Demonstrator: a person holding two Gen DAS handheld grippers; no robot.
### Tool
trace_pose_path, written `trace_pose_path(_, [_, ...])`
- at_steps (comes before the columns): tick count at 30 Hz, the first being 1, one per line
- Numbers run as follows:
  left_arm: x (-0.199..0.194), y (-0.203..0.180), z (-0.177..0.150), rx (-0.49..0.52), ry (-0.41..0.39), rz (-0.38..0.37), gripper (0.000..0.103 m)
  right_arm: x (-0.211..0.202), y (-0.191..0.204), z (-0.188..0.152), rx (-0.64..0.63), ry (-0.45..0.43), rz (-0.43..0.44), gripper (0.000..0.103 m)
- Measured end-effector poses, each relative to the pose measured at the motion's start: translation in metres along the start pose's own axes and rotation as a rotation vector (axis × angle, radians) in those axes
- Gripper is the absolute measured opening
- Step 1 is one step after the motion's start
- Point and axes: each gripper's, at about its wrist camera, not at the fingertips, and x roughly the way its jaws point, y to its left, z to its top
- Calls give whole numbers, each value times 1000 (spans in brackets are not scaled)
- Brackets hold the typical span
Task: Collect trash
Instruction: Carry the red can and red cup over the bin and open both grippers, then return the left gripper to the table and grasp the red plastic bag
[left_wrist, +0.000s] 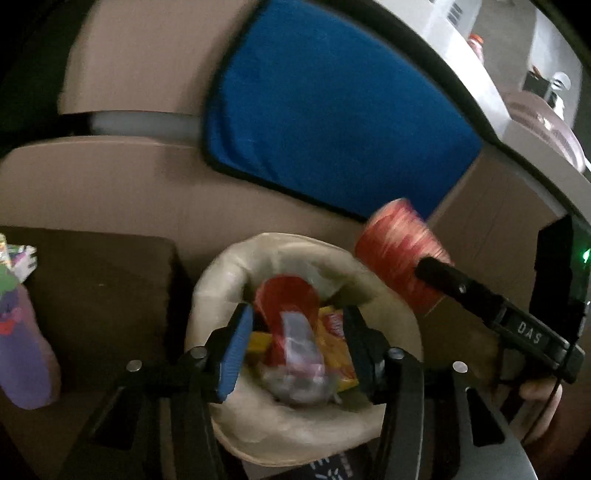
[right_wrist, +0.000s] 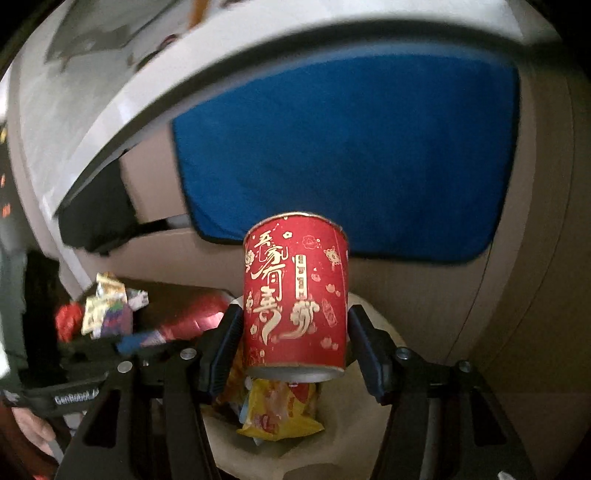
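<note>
Your right gripper (right_wrist: 294, 314) pinches the red can (right_wrist: 295, 280) across its round side. The can's long axis is upright, and it hangs straight above the open mouth of the beige bag (right_wrist: 389, 332), so the coming move looks like a plain drop. Your left gripper (left_wrist: 298, 312) is nearer the bag's middle. Its jaws are spread over the yellow snack packet (left_wrist: 338, 354) and the red wrapper (left_wrist: 291, 314) inside (nothing looks pressed between the pads). The bag appears to stand on a brown floor (left_wrist: 110, 192) against the dark brown block (left_wrist: 99, 295). Behind it are the blue cushion (left_wrist: 332, 110) and, above that, a white table (right_wrist: 92, 92) edge. More wrappers (right_wrist: 110, 306) lie on the block, away from the can.
</note>
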Motion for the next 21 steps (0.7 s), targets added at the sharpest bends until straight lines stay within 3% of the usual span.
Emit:
trace_pose_path(5, [-32, 21, 8, -60, -65, 31, 54, 11, -5, -8, 26, 29, 1, 59])
trace_pose_path(11, [-106, 70, 1, -98, -203, 238, 54, 12, 9, -7, -3, 46, 9, 59])
trace_pose_path(16, [-168, 127, -12, -179, -262, 393, 54, 11, 41, -9, -64, 44, 42, 56])
trace_pose_path(18, [-186, 151, -21, -242, -262, 418, 54, 15, 59, -11, -83, 44, 75, 56])
trace_pose_path(21, [-197, 177, -31, -340, -243, 394, 54, 21, 84, -14, -122, 50, 103, 55])
